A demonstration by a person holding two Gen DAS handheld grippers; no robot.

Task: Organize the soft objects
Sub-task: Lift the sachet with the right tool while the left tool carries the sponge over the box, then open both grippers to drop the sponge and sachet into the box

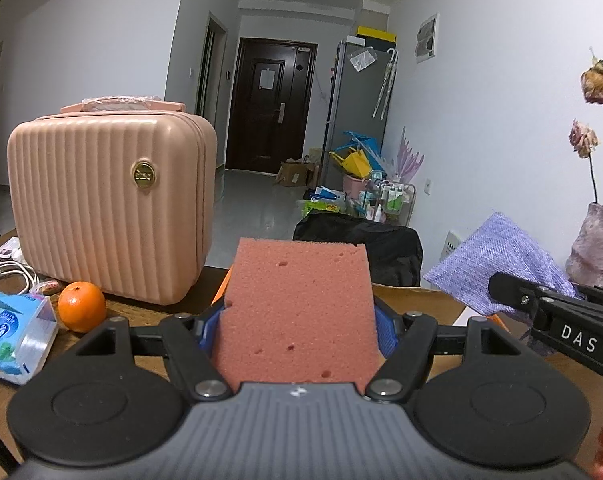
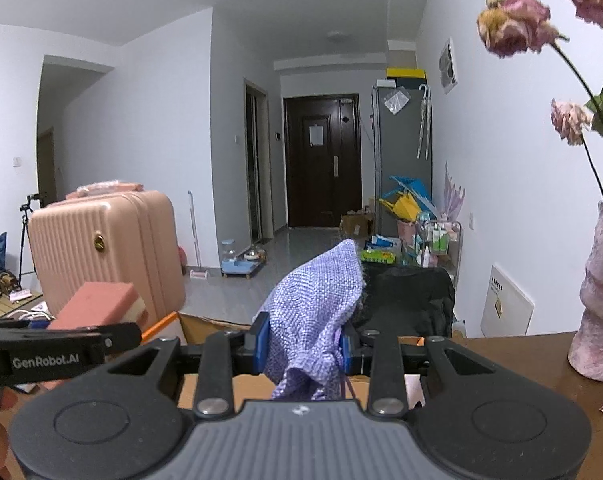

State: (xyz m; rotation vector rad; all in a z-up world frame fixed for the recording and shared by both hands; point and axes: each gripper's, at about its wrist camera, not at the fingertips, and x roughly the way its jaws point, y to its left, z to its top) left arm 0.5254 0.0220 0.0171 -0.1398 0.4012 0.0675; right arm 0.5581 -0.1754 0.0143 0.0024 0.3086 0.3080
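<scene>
A thick pink sponge (image 1: 297, 308) stands between the blue pads of my left gripper (image 1: 297, 330), which is shut on it and holds it above the wooden table (image 1: 149, 312). My right gripper (image 2: 303, 344) is shut on a bunched purple woven cloth (image 2: 317, 300) that sticks up and forward between its pads. In the left wrist view the cloth (image 1: 501, 264) and the right gripper's black finger show at the right. In the right wrist view the sponge (image 2: 101, 300) and the left gripper's finger show at the left.
A pink ribbed suitcase (image 1: 109, 204) stands on the table at the left, with an orange (image 1: 81, 306), a tissue pack (image 1: 13, 336) and white cables beside it. A vase of dried roses (image 2: 597, 300) stands at the right. A black bag (image 1: 365, 248) lies beyond the table's far edge.
</scene>
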